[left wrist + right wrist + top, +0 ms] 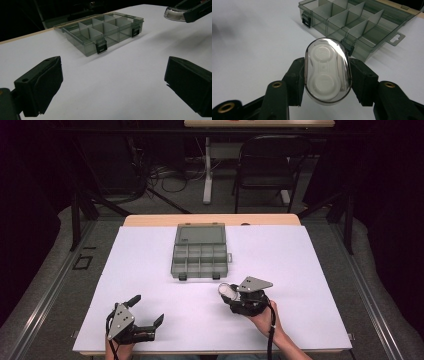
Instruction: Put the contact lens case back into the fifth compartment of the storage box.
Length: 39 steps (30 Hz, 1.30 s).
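Observation:
A grey see-through compartment box (200, 252) lies open at the middle of the white table sheet, its lid folded back and its cells empty; it also shows as the box (105, 30) and the box (357, 22). My right gripper (235, 295) is shut on a clear oval contact-lens case (327, 71), held a little in front of the box's front right corner. The case (227, 291) sticks out toward the box, and the case (175, 13) shows at the upper right of the left gripper view. My left gripper (148, 310) stands open near the table's front left, nothing between its fingers.
The white sheet (150, 270) covers the wooden table (150, 219). A black folding chair (267, 165) and a white table leg (207, 170) stand beyond the far edge, with cables on the floor. Dark curtains close in both sides.

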Motion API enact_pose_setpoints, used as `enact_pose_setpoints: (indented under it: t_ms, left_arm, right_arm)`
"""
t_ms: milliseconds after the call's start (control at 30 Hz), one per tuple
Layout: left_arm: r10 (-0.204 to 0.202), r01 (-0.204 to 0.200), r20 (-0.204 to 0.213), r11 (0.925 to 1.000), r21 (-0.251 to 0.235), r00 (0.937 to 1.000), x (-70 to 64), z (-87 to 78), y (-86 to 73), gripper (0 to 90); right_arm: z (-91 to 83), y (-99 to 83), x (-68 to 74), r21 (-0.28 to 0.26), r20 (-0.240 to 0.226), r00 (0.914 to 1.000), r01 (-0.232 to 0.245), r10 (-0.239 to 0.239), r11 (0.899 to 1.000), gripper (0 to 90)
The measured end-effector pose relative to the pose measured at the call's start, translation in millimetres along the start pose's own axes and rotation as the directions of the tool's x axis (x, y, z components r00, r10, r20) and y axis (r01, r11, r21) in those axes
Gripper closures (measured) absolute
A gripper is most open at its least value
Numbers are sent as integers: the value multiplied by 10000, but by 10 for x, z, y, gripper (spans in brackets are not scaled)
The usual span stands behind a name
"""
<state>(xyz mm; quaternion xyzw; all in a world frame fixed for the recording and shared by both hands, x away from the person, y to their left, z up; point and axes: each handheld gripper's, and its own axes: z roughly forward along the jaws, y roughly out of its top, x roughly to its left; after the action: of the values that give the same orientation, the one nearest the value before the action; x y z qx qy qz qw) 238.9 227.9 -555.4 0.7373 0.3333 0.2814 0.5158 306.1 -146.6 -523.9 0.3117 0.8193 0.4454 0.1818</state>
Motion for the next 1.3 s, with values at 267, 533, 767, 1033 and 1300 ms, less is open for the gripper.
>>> enact_pose_setpoints:
  t_ms: [267,533,767,1033,1300]
  left_arm:
    - [2,-3,-46,10000,-16,10000,-1,-8,-3,18]
    - [13,-13,-26,10000,5,10000,-7,-2,-2,18]
    - [29,-29,-71,10000,8,10000,5,0,0,19]
    - [34,-34,7,9999,-146,10000,2,-21,1,20]
    - [0,0,-32,9999,-154,10000,7,-15,-2,19]
  right_arm:
    - [42,74,22,-68,-111,9998,171,-172,9998,493]
    - [87,110,14,-15,-220,9996,178,-179,9998,493]
    - [117,139,-17,-4,-287,9994,173,-173,9999,493]
    - [156,169,-24,3,-361,9992,172,-172,9999,493]
    - [186,225,-27,46,-406,9988,281,-279,9996,493]
